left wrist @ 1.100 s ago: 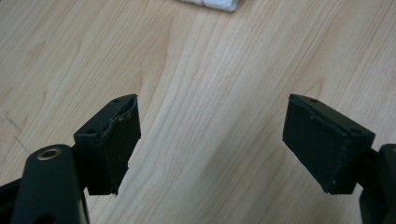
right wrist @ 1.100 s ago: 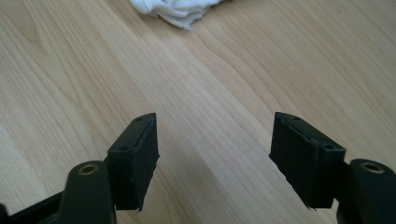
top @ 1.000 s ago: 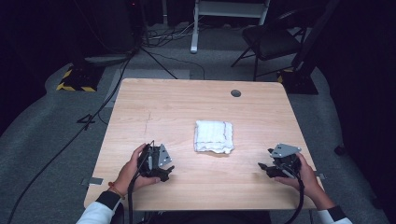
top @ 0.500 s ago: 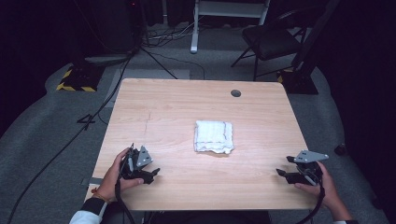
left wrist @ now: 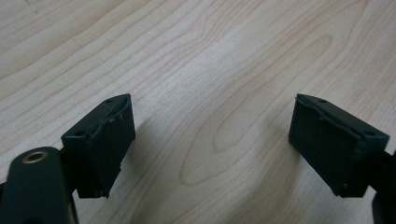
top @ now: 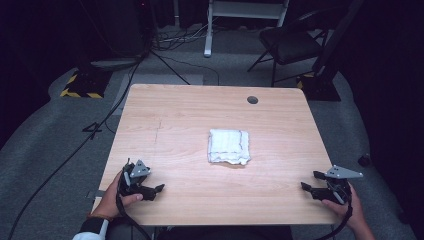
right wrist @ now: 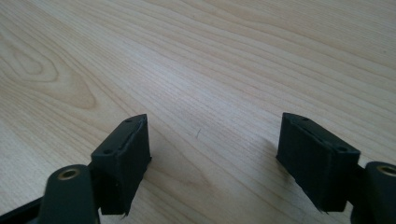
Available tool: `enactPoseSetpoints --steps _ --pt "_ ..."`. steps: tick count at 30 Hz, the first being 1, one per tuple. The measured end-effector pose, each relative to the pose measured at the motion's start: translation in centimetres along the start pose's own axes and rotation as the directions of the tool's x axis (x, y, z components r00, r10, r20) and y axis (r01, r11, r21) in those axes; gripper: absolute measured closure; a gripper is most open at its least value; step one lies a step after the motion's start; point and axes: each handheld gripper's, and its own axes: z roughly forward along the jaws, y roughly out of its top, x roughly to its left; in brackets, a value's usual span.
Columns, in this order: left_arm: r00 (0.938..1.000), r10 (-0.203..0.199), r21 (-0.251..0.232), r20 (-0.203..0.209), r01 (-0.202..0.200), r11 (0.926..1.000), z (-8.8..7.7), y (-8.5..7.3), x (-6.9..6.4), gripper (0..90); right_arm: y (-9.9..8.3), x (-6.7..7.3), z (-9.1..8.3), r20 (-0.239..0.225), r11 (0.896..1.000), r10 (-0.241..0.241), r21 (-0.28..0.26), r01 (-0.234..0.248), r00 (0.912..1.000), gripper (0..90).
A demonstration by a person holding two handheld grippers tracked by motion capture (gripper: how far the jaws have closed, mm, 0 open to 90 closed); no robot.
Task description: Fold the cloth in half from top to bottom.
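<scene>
A folded white cloth (top: 229, 146) lies flat near the middle of the wooden table (top: 190, 115). My left gripper (top: 156, 189) rests low at the table's front left corner, held by a hand, well apart from the cloth. My right gripper (top: 306, 187) sits at the front right edge, also far from the cloth. In the left gripper view the left gripper (left wrist: 210, 140) is open over bare wood, nothing between its jaws. In the right gripper view the right gripper (right wrist: 212, 158) is likewise open over bare wood.
A round cable hole (top: 252, 100) sits near the table's far edge. Beyond the table stand a black chair (top: 290, 45), a white stand (top: 207, 30) and floor cables (top: 75, 145). A yellow-black striped block (top: 80, 85) lies on the floor at left.
Both grippers have pulled back from beside the cloth toward the front corners, the left going left and the right going right. The cloth has stayed in place.
</scene>
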Motion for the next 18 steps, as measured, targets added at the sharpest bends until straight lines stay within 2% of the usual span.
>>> enactPoseSetpoints --steps 8,18 --pt "0.9995 -0.02 0.001 -0.025 0.02 0.9998 0.23 0.26 -0.45 13.5 0.0 -0.05 0.01 0.009 1.0 0.005 0.001 -0.005 0.9999 23.5" --pt "0.9996 -0.022 0.001 -0.018 0.022 0.9998 0.27 0.29 -0.42 13.3 0.01 -0.24 0.02 0.027 0.999 0.032 0.002 -0.032 0.9991 23.7"
